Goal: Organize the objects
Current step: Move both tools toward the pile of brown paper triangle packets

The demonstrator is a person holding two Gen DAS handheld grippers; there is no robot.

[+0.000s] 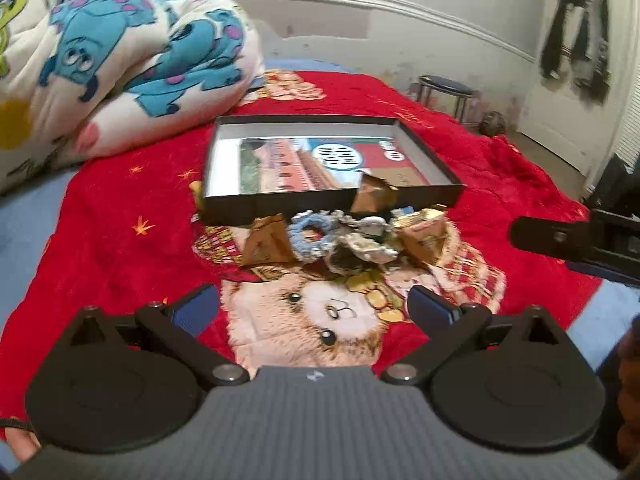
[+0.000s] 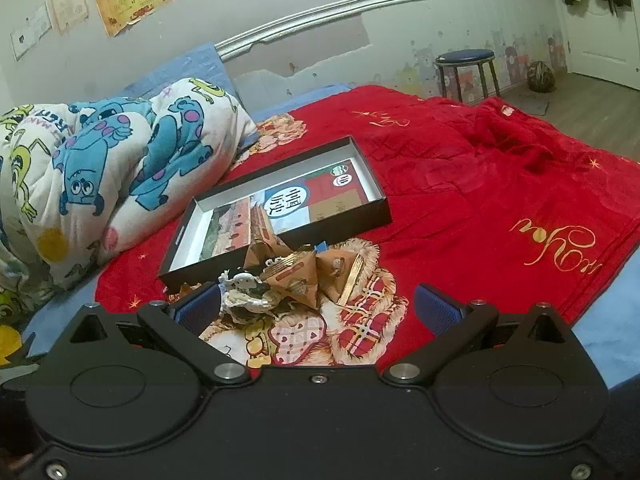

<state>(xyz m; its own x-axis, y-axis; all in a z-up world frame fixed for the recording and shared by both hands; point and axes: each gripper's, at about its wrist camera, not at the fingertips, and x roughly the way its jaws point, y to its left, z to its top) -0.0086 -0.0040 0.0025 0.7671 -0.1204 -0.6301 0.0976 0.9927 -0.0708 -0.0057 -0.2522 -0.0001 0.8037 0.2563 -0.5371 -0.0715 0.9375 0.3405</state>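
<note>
Both the left gripper (image 1: 314, 306) and right gripper (image 2: 318, 306) hover wide open, empty, near small brown paper packets (image 2: 316, 276) beside a shallow black cardboard box (image 2: 276, 216).

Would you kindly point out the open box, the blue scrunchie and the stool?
open box (image 1: 320, 200), left wrist view, near wall.
blue scrunchie (image 1: 298, 236), left wrist view, left side of its ring.
stool (image 2: 464, 56), right wrist view, seat top.

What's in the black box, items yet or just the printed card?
Just the card: the shallow black cardboard box holds only a printed card; small items sit outside it.
</note>
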